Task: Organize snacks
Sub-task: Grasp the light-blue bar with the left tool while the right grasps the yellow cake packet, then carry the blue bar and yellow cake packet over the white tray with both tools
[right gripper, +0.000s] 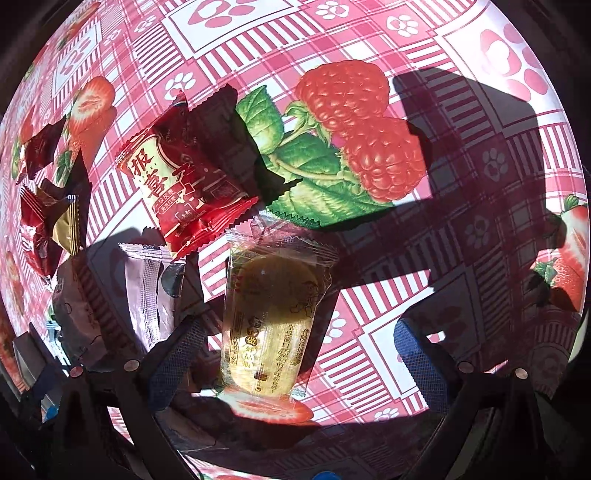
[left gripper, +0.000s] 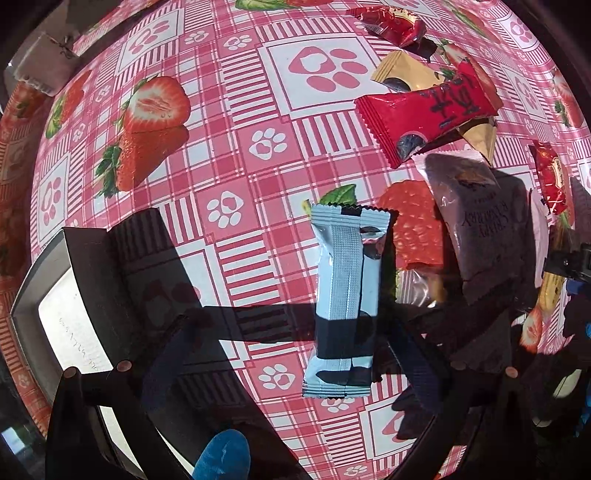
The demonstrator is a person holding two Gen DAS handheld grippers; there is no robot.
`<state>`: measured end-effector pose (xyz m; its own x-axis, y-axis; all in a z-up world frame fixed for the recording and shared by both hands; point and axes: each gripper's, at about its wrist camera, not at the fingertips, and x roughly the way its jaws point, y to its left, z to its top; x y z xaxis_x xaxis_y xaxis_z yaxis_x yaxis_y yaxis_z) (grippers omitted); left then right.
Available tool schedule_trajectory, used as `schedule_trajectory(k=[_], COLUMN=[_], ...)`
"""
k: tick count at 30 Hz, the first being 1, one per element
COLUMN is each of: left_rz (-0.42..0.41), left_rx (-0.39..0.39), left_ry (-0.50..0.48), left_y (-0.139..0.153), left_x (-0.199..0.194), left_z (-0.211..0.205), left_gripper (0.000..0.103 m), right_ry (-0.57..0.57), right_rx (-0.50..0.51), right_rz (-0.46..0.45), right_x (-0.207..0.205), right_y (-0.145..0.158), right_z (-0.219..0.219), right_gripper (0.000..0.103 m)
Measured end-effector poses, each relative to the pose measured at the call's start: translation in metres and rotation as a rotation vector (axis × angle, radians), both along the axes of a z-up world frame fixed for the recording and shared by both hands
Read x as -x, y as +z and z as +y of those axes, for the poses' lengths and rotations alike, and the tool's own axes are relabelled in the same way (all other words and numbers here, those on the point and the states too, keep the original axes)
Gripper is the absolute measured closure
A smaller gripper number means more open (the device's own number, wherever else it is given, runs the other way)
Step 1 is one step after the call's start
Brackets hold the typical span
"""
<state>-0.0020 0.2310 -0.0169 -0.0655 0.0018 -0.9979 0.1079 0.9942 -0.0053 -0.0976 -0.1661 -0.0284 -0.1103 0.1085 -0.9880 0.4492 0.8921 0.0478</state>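
In the left wrist view, a pale blue snack bar (left gripper: 345, 299) lies flat on the pink checked tablecloth between the wide-open fingers of my left gripper (left gripper: 295, 354), untouched. A dark box with a white inside (left gripper: 74, 306) sits at the lower left. In the right wrist view, a clear-wrapped yellow cake (right gripper: 273, 325) lies between the open fingers of my right gripper (right gripper: 295, 354). A red packet with Chinese characters (right gripper: 184, 184) lies just beyond it, and a silver-lilac wrapper (right gripper: 151, 291) lies to its left.
More snacks lie at the upper right in the left wrist view: a red packet (left gripper: 428, 118), a gold packet (left gripper: 406, 74), a purple packet (left gripper: 476, 221) and another red packet (left gripper: 391, 22). A pale wrapped block (left gripper: 44, 62) sits far left. Dark red and gold packets (right gripper: 51, 221) cluster left.
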Motion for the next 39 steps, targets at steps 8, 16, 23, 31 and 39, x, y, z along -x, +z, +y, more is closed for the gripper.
schedule_trajectory(k=[8,16,23,31,39], left_rz=[-0.002,-0.018,-0.052,-0.011,-0.032], left_rx=[-0.069,-0.001,-0.049,-0.019,-0.073], left_ry=[-0.061,-0.09,-0.144,-0.128,-0.101], left_y=[0.007,0.012,0.024,0.024,0.019], left_x=[-0.004,-0.023,-0.003,0.067,0.063], left_z=[-0.018,-0.049,-0.08,-0.081,-0.073], left_gripper=[0.0,0.033,0.077,0.077,0.023], right_ry=[0.004,0.14,0.27,0.444,0.504], right_rx=[0.015,0.04,0.045,-0.004,0.054], right_rz=[0.0,-0.03,-0.055,-0.016,0.043], right_x=[-0.016,-0.044,-0.034,0.019,0.054], right_y=[0.003,0.013,0.022,0.018,0.008], right_z=[-0.014,0.005,0.041,0.069,0.073], right_gripper=[0.0,0.029,0.065,0.065,0.031])
